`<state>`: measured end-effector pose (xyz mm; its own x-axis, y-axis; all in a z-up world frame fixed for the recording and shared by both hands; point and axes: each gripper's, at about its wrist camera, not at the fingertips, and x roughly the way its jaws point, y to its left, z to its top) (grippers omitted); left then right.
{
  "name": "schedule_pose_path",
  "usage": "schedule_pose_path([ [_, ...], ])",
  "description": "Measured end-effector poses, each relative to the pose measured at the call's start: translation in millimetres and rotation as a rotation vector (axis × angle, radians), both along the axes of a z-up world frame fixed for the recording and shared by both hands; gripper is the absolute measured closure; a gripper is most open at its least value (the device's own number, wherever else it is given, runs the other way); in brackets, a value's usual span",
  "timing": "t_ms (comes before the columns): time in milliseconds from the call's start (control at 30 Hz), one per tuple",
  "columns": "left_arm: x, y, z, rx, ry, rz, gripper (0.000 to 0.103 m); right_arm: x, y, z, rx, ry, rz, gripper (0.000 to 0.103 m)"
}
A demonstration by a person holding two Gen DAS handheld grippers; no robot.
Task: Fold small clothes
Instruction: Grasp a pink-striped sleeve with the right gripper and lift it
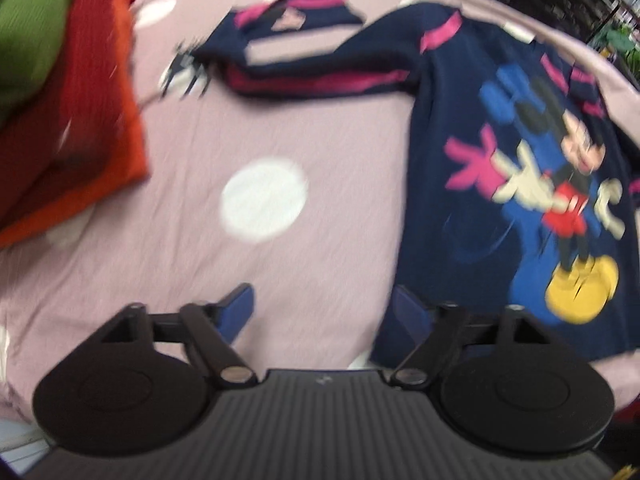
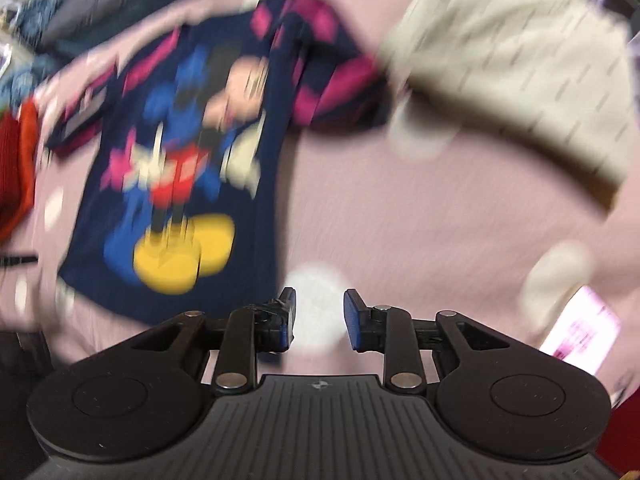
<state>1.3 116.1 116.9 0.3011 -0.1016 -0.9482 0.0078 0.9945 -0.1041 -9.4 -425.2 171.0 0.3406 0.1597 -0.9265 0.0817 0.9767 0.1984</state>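
No baskets or bins in either view, only a pink cloth-covered surface with white polka dots, and everything lies straight on it. Over in the left wrist view, a stack of folded clothes, green on top of red and orange, sits at the far left edge. The main item, a navy long-sleeved children's top with a cartoon mouse print and pink stripes, lies print-up on the right side of that view; its body runs lengthwise from the hem near the camera away to the neck at the far edge, and one sleeve stretches out sideways to the left, striped cuff end bent back toward the top. Left claw is spread wide, blue pads well apart, nothing between them; the right-hand pad sits just over the hem corner of the top, though contact cannot be told through the blur. Right wrist view now, heavily smeared: the same top lies left of centre, hem toward the camera. A beige knitted garment lies at upper right, close to the other sleeve. Right claw shows a moderate gap, empty, hovering over a white dot just beside the hem
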Motion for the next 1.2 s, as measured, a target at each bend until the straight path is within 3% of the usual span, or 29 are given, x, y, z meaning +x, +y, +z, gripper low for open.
schedule_pose_path([
  [167, 31.5, -59.0, 4.0, -0.072, -0.057, -0.056, 0.006, 46.5, -21.8, 33.9, 0.029, -0.180, -0.065, 0.042],
  [267, 39.3, -99.2, 2.6, -0.107, -0.057, -0.102, 0.006, 79.2, -25.6, 40.1, 0.065, -0.225, -0.076, 0.030],
  [333, 40.0, -123.1, 2.4, -0.137, -0.054, -0.132, 0.004, 101.7, -23.4, 37.9, 0.062, -0.239, -0.070, 0.030],
  [500, 30.6, -153.9, 2.3, -0.173, -0.037, -0.159, 0.002, 162.8, -6.6, 7.4, 0.075, -0.219, -0.021, 0.030],
  [633, 17.7, -149.5, -0.6, -0.113, 0.001, -0.157, 0.002, 217.3, -11.5, -20.9, 0.057, -0.186, 0.011, 0.030],
  [733, 7.7, -136.5, -2.8, -0.066, 0.020, -0.108, 0.002, 254.0, -14.8, -49.1, -0.010, -0.161, 0.040, 0.030],
  [900, -6.0, -113.4, -10.6, -0.074, 0.072, 0.021, 0.002, 288.5, -5.7, -95.5, -0.126, -0.102, 0.147, 0.031],
  [933, -7.3, -110.6, -12.6, -0.078, 0.078, 0.037, 0.002, 291.2, -4.4, -101.9, -0.128, -0.091, 0.163, 0.034],
  [967, -7.9, -108.6, -14.8, -0.081, 0.084, 0.046, 0.002, 290.4, -4.9, -105.8, -0.123, -0.079, 0.168, 0.049],
  [1000, -8.3, -109.1, -15.9, -0.085, 0.088, 0.050, 0.002, 289.1, -5.7, -107.0, -0.101, -0.071, 0.169, 0.067],
  [1033, -8.1, -110.4, -16.3, -0.089, 0.089, 0.047, 0.002, 284.8, -7.9, -103.3, -0.073, -0.082, 0.165, 0.099],
  [1200, -0.4, -128.7, -12.5, -0.089, 0.064, -0.030, 0.002, 253.9, -27.5, -49.7, -0.062, -0.247, 0.133, 0.099],
])
